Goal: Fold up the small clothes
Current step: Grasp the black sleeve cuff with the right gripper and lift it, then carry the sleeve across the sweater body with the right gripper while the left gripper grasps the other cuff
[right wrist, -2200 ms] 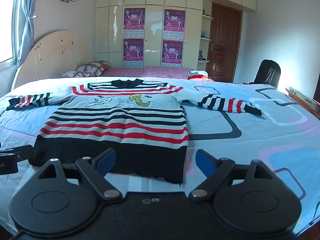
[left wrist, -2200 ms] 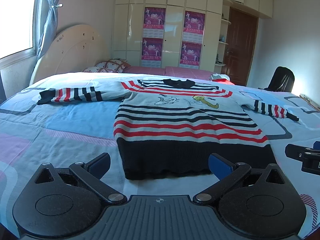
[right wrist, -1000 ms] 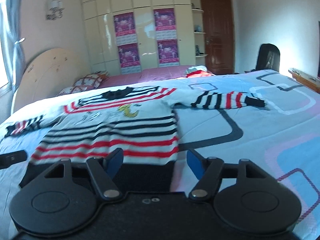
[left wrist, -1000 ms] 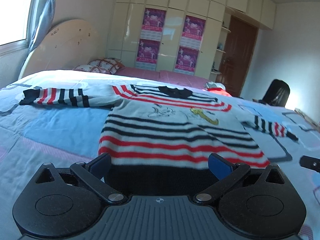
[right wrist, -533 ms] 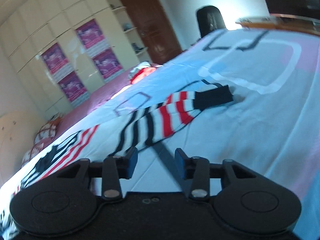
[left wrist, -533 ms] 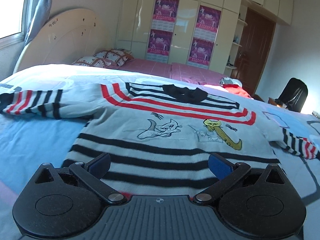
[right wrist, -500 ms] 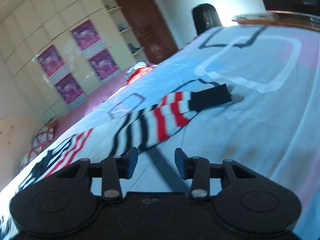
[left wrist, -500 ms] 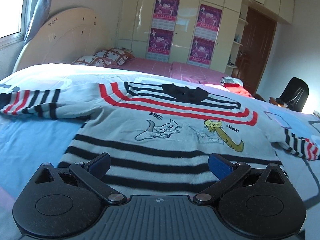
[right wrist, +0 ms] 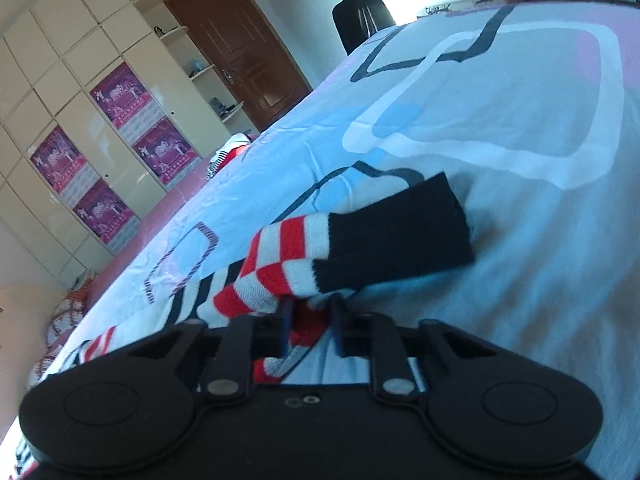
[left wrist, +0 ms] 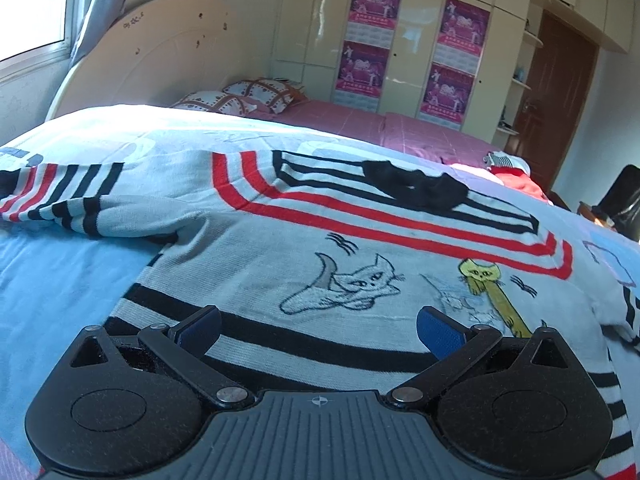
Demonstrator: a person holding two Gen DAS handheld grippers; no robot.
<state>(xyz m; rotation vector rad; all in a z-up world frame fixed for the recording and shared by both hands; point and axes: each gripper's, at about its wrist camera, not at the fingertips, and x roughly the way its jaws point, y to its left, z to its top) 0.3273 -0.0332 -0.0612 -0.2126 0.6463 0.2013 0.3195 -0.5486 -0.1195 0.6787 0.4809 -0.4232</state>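
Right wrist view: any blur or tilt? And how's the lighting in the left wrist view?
Right wrist view: strongly rolled, bed runs diagonally; sleeve slightly soft, blown-out glare beside the chair; right gripper jaws closing with sleeve fabric between them. Left wrist view: sharp, window overexposed, fisheye bends the wardrobe; sweater evenly lit.

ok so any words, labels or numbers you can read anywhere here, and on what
None can be read.
Purple posters on the wardrobe doors: print too small and blurred.
Sweater: only cat drawings, no words.
Left hand-held gripper: a small cross mark on its body, no text.
Bed cover: shapes only.
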